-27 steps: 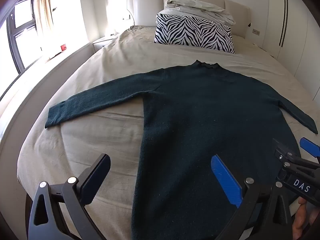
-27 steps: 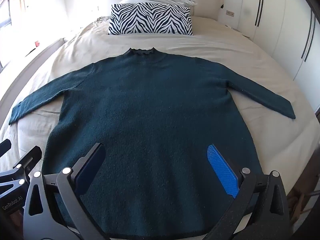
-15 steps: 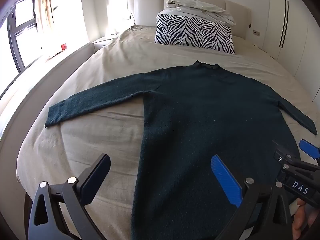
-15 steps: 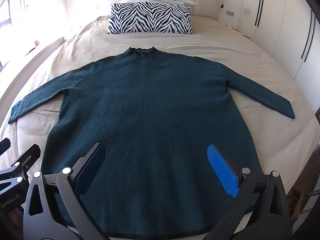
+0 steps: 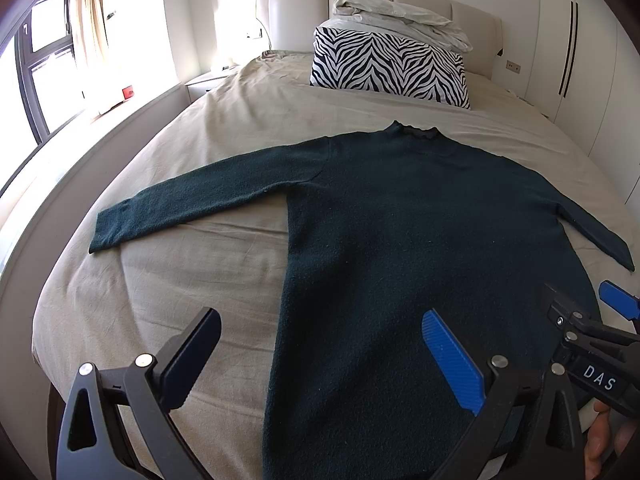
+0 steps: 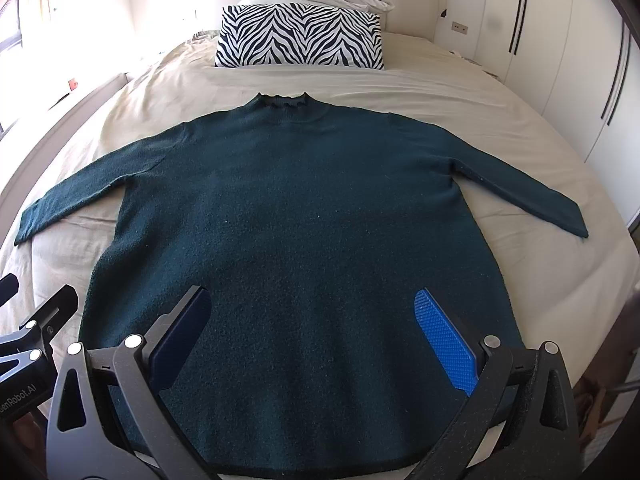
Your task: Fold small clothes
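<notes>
Beige bed [image 6: 460, 92], zebra pillow [image 6: 300, 36] at 12 o'clock by the headboard. Dark green sweater [image 6: 296, 220] lies flat at centre, collar away from you, sleeves out toward 9 and 3 o'clock, unfolded. Your left gripper [image 5: 320, 364] and right gripper [image 6: 312, 332] hover over the hem, fingers spread wide, empty. Step, as judged: opening grasp. Next calls for taking a sleeve or side edge and carrying it inward.
</notes>
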`<state>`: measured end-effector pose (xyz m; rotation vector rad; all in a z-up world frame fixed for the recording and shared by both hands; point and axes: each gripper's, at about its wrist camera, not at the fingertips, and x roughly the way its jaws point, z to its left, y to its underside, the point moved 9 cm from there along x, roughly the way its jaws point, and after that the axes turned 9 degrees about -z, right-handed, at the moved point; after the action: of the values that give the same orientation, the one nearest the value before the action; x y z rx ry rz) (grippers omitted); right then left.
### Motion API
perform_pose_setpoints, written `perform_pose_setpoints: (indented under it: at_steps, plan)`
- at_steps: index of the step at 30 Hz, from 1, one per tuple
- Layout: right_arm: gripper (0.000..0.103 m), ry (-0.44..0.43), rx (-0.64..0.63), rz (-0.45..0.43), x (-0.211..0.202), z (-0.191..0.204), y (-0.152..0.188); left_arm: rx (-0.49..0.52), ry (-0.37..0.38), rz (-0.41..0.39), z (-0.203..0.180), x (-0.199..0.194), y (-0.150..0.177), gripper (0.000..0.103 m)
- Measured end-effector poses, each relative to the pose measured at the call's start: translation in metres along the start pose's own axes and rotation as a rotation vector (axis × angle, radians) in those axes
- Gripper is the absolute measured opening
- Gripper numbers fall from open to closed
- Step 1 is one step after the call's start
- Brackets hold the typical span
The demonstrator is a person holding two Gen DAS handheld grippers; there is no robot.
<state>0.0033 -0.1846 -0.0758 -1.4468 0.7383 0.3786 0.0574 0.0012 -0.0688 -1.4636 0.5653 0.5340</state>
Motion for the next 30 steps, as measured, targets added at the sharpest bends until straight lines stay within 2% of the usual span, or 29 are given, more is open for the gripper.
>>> perform_pose_setpoints:
  at_steps: [30]
  plan:
    - [0.103, 0.002, -0.002, 0.003, 0.0006, -0.0018, 0.0026, -0.004, 0.001, 0.004, 0.0019, 0.0010, 0.0031, 0.103]
